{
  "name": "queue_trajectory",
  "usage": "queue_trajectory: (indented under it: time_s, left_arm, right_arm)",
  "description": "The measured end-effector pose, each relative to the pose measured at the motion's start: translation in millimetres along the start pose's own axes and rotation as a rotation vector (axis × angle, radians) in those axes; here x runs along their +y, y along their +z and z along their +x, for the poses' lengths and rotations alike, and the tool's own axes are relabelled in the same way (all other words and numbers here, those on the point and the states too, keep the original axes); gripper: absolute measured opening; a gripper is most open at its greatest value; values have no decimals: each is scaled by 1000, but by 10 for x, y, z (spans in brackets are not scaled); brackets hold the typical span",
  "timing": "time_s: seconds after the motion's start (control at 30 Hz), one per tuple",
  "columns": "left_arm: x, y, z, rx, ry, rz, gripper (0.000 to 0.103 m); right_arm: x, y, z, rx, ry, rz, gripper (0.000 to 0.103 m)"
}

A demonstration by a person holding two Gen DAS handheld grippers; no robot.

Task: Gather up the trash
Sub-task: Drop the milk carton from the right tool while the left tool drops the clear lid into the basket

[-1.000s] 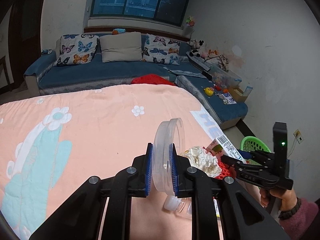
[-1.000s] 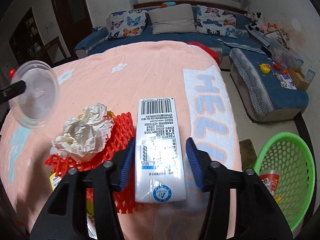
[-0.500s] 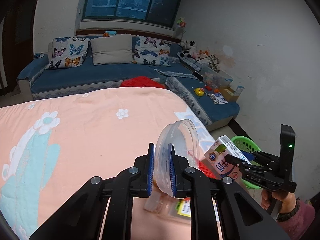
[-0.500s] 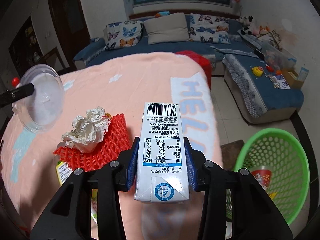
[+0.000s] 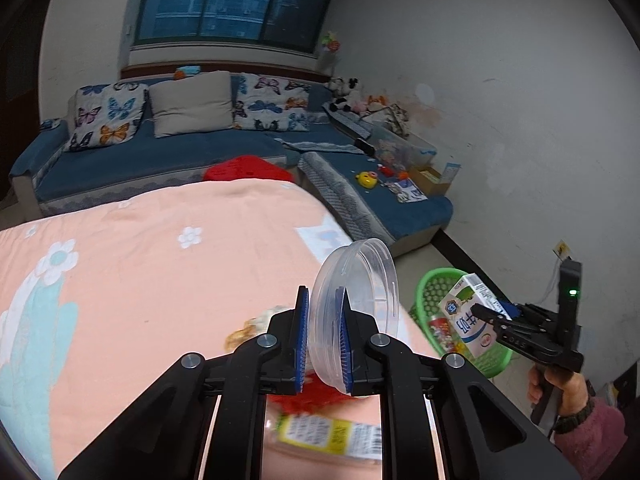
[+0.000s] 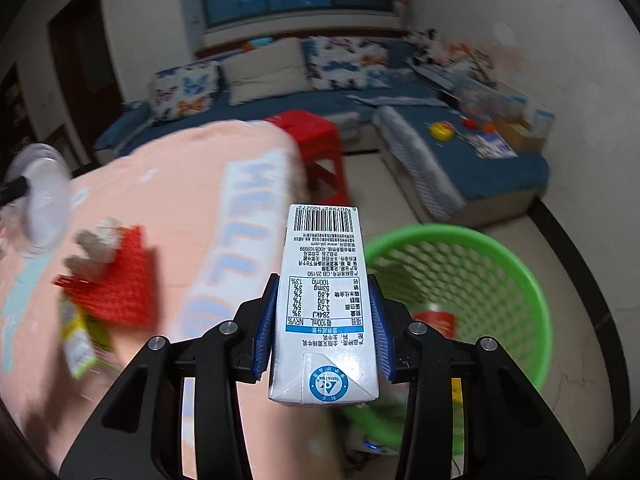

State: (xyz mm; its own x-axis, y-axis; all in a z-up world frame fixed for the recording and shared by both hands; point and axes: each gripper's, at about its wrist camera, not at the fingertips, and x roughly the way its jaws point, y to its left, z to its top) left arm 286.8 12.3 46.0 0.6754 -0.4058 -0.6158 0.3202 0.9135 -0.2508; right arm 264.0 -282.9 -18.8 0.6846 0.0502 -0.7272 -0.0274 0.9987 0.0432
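Note:
My left gripper (image 5: pixel 323 340) is shut on a clear plastic lid (image 5: pixel 360 292), held on edge above the peach tablecloth (image 5: pixel 160 280). My right gripper (image 6: pixel 323 328) is shut on a white milk carton (image 6: pixel 324 280) and holds it in the air by the table's right edge, next to the green mesh basket (image 6: pixel 520 264) on the floor. In the left wrist view the carton (image 5: pixel 468 316) hangs in front of the basket (image 5: pixel 430 288). A red foam net (image 6: pixel 116 292), a crumpled tissue (image 6: pixel 96 248) and a yellow wrapper (image 6: pixel 78 340) lie on the table.
A red cup (image 6: pixel 434 320) lies in the basket. A red stool (image 6: pixel 312 136) stands past the table's far end. A blue corner sofa (image 5: pixel 160 156) with cushions runs along the back and right walls. Bare floor lies between table and sofa.
My right gripper has lifted the milk carton off the table and carried it right, toward the green basket. My left gripper has moved right with the lid.

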Motion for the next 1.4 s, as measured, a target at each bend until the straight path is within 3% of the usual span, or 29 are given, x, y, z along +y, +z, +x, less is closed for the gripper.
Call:
queue_trajectory:
  time_s: [0.1,0.33,0.53,1.0,1.4]
  left_arm:
    - [-127,32,62,5,-19,7,13]
    - [-475,108,276,27,-61,46,13]
    - [-814,115,496,58,-96,81,13]
    - [-1785,-48,1127,160,-174,190,13]
    - [-2597,-378,1916,310,-172,265,13]
  right_arm:
    - [-266,-96,149,33,-35,51,42]
    - [-531,-264,520,108,-22,125,43]
    - [-588,-291,557,91,17,157,50]
    - [-984,-447,-205,-30,-72,148,64]
    - [-1524,-808,-660,-78,-144,237,69]
